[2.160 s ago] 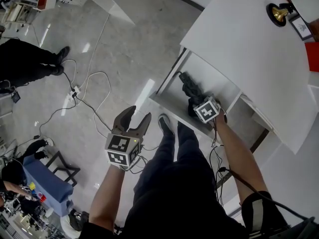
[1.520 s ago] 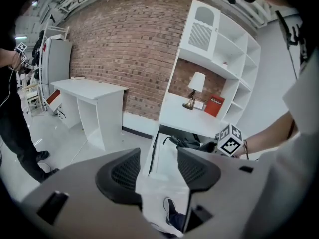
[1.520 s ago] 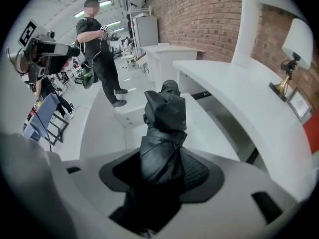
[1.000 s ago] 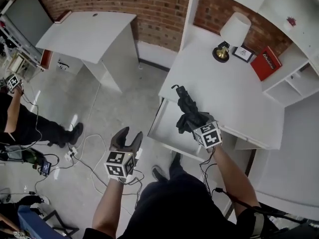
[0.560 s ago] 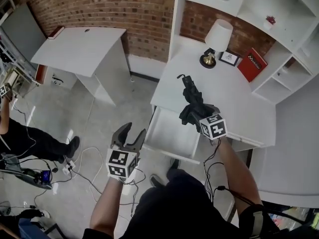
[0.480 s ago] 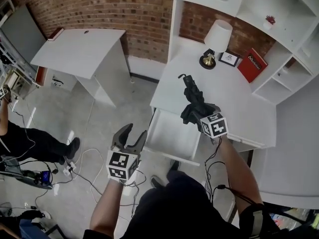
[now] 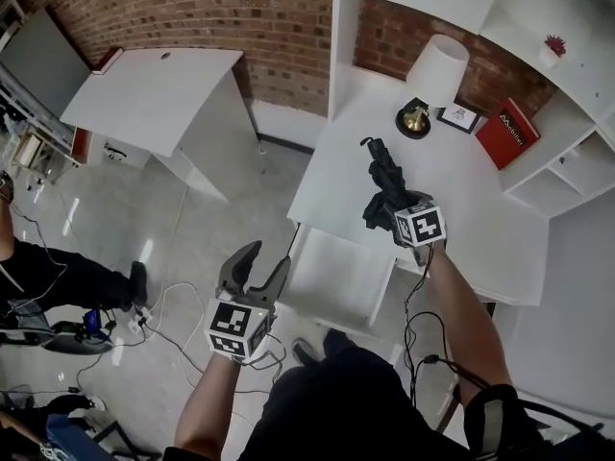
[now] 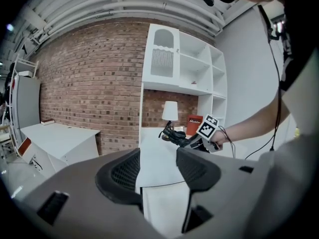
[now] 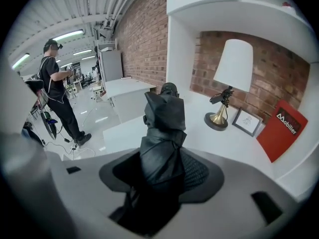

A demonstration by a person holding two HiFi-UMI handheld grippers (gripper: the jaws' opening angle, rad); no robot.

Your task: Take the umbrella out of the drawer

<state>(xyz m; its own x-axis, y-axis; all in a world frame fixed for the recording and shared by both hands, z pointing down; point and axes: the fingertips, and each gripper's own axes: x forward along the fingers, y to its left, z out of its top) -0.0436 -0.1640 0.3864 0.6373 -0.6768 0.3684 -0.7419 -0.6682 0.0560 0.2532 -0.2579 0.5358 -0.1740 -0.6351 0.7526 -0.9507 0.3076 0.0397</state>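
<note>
Brick wall (image 7: 221,8) backs a white surface (image 7: 480,209) with a lamp (image 7: 437,70). Right tongs (image 7: 392,209) are clamped on a folded black umbrella (image 7: 382,173), held over the surface and clear of the open drawer (image 7: 336,279). Left tongs (image 7: 261,263) hang over the floor (image 7: 192,209) beside the drawer, jaws apart, holding nothing.

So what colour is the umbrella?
The umbrella is black all over. The right gripper view shows it best, up close.
</note>
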